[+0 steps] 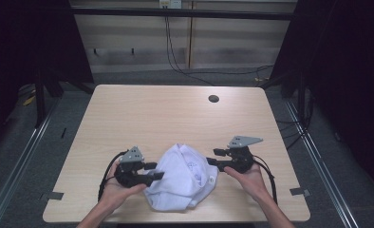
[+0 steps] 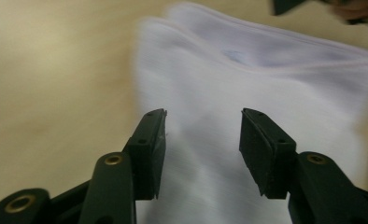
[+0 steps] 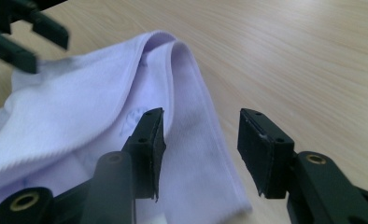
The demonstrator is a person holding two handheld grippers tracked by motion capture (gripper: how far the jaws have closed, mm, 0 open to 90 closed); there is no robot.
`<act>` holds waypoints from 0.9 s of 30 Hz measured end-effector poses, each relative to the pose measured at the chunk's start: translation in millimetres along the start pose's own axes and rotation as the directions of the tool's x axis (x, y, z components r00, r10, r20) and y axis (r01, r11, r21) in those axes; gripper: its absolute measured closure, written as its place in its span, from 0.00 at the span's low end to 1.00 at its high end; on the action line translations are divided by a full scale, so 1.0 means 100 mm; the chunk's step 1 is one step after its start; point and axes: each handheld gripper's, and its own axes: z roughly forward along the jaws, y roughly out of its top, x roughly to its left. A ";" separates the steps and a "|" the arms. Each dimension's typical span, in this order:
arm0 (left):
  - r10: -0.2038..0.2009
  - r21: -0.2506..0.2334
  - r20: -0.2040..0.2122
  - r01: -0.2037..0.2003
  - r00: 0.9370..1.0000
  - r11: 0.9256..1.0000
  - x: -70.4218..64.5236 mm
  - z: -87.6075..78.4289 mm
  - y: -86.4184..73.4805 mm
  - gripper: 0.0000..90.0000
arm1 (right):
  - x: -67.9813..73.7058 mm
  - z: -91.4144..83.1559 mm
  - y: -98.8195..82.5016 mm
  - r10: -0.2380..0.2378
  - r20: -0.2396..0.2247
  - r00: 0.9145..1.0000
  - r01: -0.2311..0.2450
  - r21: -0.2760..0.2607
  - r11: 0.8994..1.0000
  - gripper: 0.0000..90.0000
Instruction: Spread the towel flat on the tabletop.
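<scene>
A crumpled white cloth (image 1: 182, 176) lies on the wooden table (image 1: 152, 114) near its front edge. My left gripper (image 1: 155, 171) is at the cloth's left side, jaws apart, pointing right at it. In the left gripper view the gripper (image 2: 203, 116) is open over the cloth (image 2: 266, 79), blurred, with nothing pinched. My right gripper (image 1: 212, 156) is at the cloth's right side, pointing left. In the right gripper view the gripper (image 3: 201, 114) stands open above a folded hem of the cloth (image 3: 79, 107), not touching it. The left gripper (image 3: 28, 32) shows beyond.
A round dark cable hole (image 1: 213, 99) sits in the table's far right part. Tape strips (image 1: 55, 195) mark the front corners. Black cables (image 1: 175, 61) run across the floor behind the table, with dark curtains on both sides.
</scene>
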 end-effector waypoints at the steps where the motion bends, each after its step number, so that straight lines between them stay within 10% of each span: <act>1: 0.000 0.000 0.000 0.000 1.000 1.000 0.00 0.00 0.00 0.58 | 0.00 0.00 0.00 0.000 0.000 1.000 0.000 0.000 1.000 0.57; 10: -0.080 0.035 0.068 0.078 0.994 0.996 0.25 0.49 0.12 0.58 | 0.03 0.57 0.21 -0.032 -0.086 0.996 0.036 0.051 0.998 0.62; 13: -0.081 0.067 0.094 0.075 0.992 0.995 0.24 0.53 0.08 0.75 | 0.06 0.69 0.13 -0.035 -0.117 0.993 0.046 0.094 0.994 0.61; 20: -0.046 0.072 0.135 0.037 0.990 0.997 0.16 0.49 0.08 0.93 | 0.15 0.68 0.15 -0.047 -0.171 0.984 0.070 0.130 0.989 0.84; 27: -0.069 -0.014 0.152 0.072 0.986 0.997 0.22 0.22 0.12 0.95 | 0.08 0.47 0.25 -0.016 -0.076 0.997 0.020 0.051 0.998 0.98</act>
